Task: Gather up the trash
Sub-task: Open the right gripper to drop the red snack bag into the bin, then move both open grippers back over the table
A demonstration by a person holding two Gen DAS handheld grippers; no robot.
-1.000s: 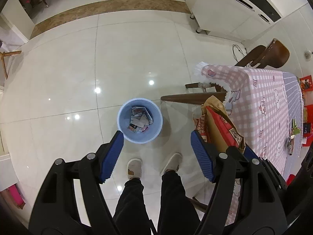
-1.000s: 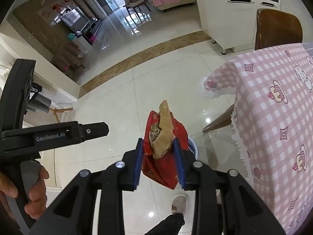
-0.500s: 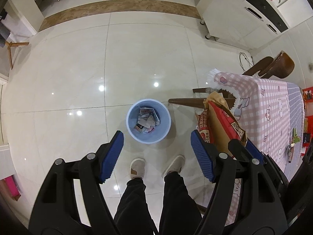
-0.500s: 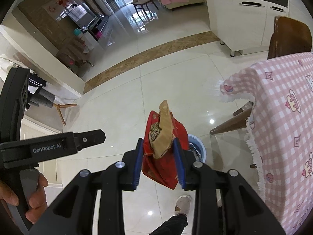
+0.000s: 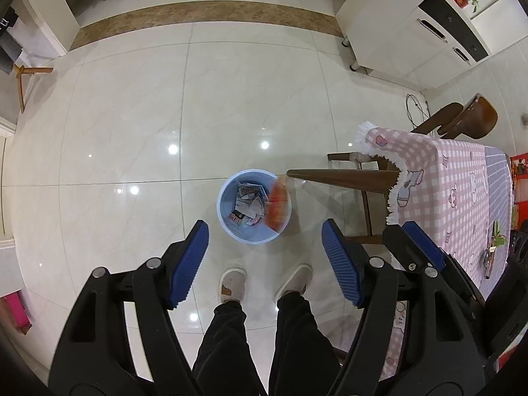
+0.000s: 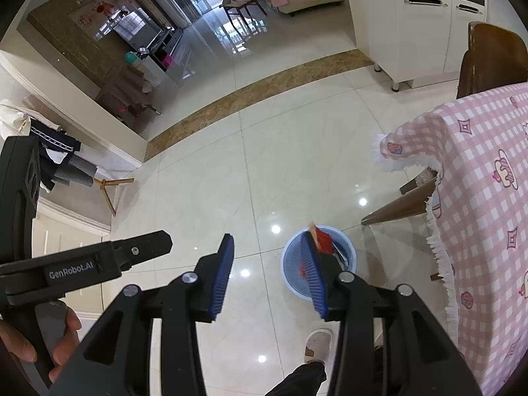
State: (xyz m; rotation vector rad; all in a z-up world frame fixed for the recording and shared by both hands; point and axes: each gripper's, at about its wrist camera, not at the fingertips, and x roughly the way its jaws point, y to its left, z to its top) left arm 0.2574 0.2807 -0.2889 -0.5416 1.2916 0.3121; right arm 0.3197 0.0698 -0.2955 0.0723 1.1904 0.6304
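Observation:
A light blue trash bin (image 5: pixel 231 227) stands on the tiled floor with several crumpled wrappers inside; it also shows in the right wrist view (image 6: pixel 292 277). A red snack bag (image 5: pixel 276 205) is blurred at the bin's right rim, dropping in; it shows in the right wrist view (image 6: pixel 321 241) too. My left gripper (image 5: pixel 265 262) is open and empty, high above the bin. My right gripper (image 6: pixel 269 275) is open and empty, above and left of the bin; its blue pad (image 5: pixel 425 247) shows in the left wrist view.
A table with a pink checked cloth (image 5: pixel 455 178) stands right of the bin, with wooden chairs (image 5: pixel 475 120) around it. The person's feet in slippers (image 5: pixel 232 283) are just before the bin. White cabinets (image 5: pixel 412 26) stand at the back right.
My right gripper has opened and let go of the red snack bag, which has fallen to the bin's rim. My left gripper stays open above the bin.

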